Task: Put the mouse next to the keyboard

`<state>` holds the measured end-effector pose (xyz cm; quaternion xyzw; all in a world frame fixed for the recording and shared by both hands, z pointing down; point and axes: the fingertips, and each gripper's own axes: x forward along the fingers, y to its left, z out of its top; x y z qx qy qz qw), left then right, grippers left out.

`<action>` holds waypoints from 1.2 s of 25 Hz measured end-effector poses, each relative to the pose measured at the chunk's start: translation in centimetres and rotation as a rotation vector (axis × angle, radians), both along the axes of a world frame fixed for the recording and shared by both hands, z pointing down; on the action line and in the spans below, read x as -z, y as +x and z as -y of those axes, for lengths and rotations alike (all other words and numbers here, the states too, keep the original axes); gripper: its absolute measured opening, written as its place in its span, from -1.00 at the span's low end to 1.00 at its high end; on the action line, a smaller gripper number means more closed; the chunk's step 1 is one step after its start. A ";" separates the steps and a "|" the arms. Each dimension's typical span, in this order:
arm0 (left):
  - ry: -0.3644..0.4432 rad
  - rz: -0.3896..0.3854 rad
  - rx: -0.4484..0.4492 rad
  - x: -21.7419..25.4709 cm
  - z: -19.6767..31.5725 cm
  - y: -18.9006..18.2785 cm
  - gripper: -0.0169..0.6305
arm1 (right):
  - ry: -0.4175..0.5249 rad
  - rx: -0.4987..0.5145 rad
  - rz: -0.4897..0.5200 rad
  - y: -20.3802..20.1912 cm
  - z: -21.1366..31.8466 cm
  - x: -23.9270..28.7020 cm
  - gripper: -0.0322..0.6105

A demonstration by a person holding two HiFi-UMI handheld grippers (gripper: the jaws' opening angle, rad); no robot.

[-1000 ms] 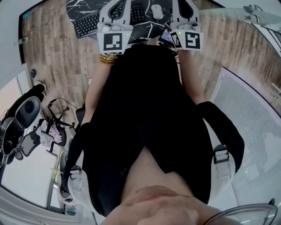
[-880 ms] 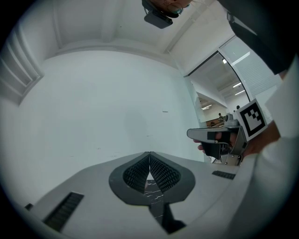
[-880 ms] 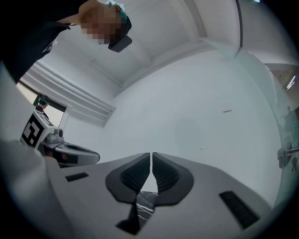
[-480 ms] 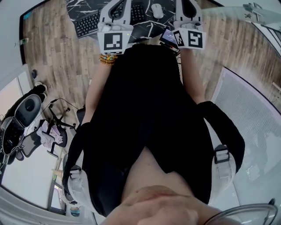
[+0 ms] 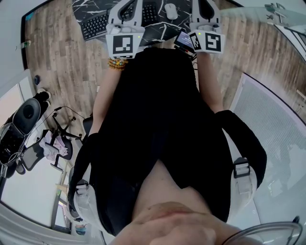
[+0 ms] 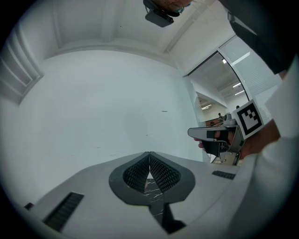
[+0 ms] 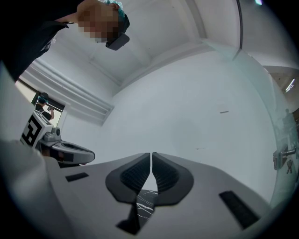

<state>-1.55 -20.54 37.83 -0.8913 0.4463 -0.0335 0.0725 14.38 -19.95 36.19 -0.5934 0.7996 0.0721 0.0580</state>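
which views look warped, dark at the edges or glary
Head view: heavy fisheye, the floor curves. Left gripper view: round black vignette, flat even light on the wall, ceiling lights glare at right. Right gripper view: same vignette, mosaic patch top left.

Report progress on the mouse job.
Looks done: the white oval mouse lies on the black marble-patterned desk, just right of the black keyboard. In hand: nothing. The left gripper and right gripper are both shut and empty, touching neither item. Left: apparently nothing, unless the mouse should sit closer.
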 end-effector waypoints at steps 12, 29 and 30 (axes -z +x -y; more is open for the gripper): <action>0.001 -0.019 0.016 0.6 0.7 -0.4 -0.91 | -0.009 -0.003 -0.015 -0.1 -0.2 -0.2 -0.79; -0.003 -0.028 0.025 0.7 1.4 -0.3 -0.91 | -0.030 -0.018 -0.045 -0.5 -0.5 -0.7 -0.78; -0.005 -0.027 0.024 0.7 1.3 -0.3 -0.91 | -0.030 -0.020 -0.044 -0.5 -0.5 -0.7 -0.78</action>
